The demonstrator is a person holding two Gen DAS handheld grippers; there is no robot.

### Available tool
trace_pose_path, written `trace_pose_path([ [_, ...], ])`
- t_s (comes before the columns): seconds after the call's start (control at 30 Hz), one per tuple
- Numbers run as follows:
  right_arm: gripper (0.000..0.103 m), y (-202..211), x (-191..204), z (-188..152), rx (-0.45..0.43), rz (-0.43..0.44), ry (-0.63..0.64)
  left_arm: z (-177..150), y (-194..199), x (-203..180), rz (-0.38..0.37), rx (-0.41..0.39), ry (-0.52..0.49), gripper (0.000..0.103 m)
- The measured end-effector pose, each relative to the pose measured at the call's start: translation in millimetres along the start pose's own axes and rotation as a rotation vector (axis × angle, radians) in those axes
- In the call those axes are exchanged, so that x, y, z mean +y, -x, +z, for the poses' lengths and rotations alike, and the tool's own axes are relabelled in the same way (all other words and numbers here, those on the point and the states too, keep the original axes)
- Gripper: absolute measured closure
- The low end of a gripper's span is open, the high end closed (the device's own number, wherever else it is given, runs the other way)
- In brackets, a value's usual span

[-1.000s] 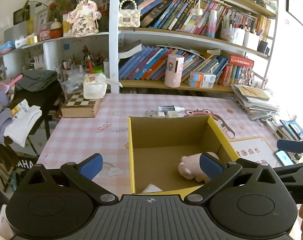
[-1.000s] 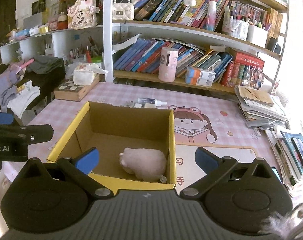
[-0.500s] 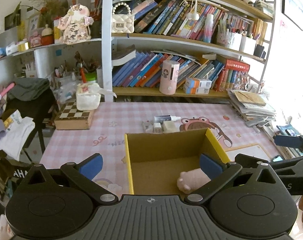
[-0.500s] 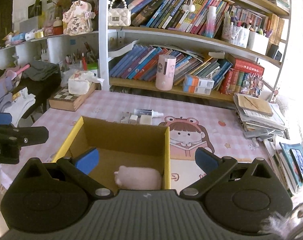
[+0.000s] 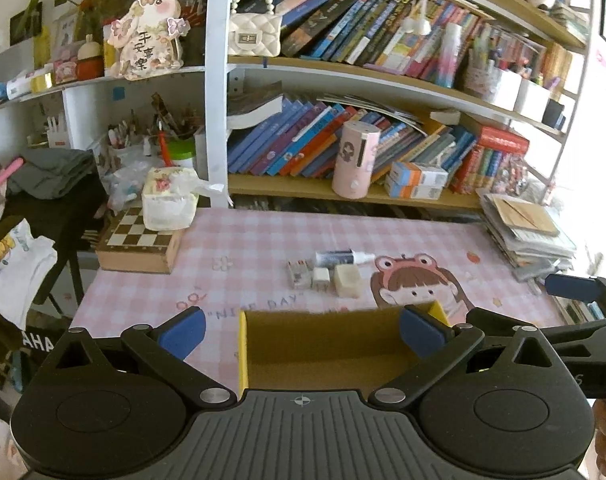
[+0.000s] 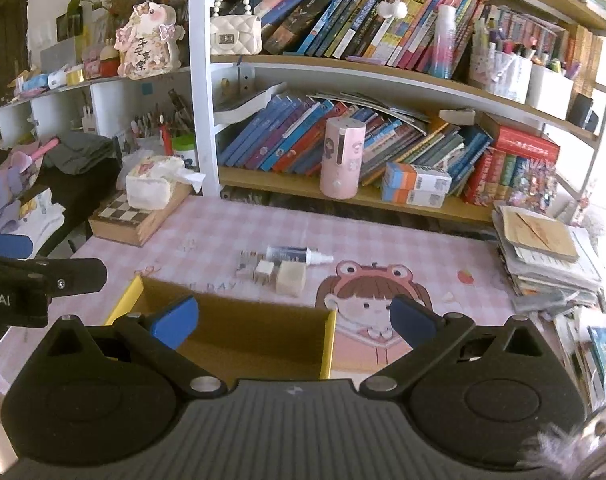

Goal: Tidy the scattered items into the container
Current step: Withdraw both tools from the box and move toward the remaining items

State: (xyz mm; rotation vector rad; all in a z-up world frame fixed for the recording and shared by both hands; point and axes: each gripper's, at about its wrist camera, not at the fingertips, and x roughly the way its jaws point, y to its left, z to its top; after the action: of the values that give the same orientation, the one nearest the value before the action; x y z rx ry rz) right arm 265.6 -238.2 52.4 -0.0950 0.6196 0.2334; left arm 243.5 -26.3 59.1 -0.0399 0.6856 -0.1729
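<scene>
Both grippers, left (image 5: 301,330) and right (image 6: 293,320), hold their fingers wide and empty above the box (image 6: 239,330); next is probably the small bottle (image 6: 293,255).

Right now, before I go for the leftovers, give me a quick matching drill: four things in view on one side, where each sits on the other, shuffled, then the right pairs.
Things:
1. spray bottle
2. tissue pack
3. pink cylinder
4. cardboard box

Places:
A. on the chessboard box
B. on the lower bookshelf, before the leaning books
C. lying on the pink mat, just beyond the small cubes
D. nearest the cameras, under both open jaws

Pairs: 1-C, 2-A, 3-B, 4-D
</scene>
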Motion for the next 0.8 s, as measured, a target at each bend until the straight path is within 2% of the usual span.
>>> trace_pose_path([
  [0.27, 0.0, -59.5, -22.9, 29.8, 0.032, 0.038, 0.038, 30.5, -52.5, -3.4, 0.043, 0.038, 0.007, 0.0],
  [0.47, 0.003, -116.2, -39.5, 41.7, 0.094, 0.083, 0.093, 49.2, -104.0, -3.0, 0.061, 0.083, 0.003, 0.0],
  [0.67, 0.012, -175.4, -52.7, 48.4, 0.166, 0.153, 0.116, 62.8, -160.3, -0.9, 0.054, 0.149, -0.007, 0.0],
  [0.8, 0.021, -221.8, -57.1, 48.8, 0.234, 0.183, 0.12, 66.4, -205.9, 4.0, 0.025, 0.249, 0.004, 0.001],
])
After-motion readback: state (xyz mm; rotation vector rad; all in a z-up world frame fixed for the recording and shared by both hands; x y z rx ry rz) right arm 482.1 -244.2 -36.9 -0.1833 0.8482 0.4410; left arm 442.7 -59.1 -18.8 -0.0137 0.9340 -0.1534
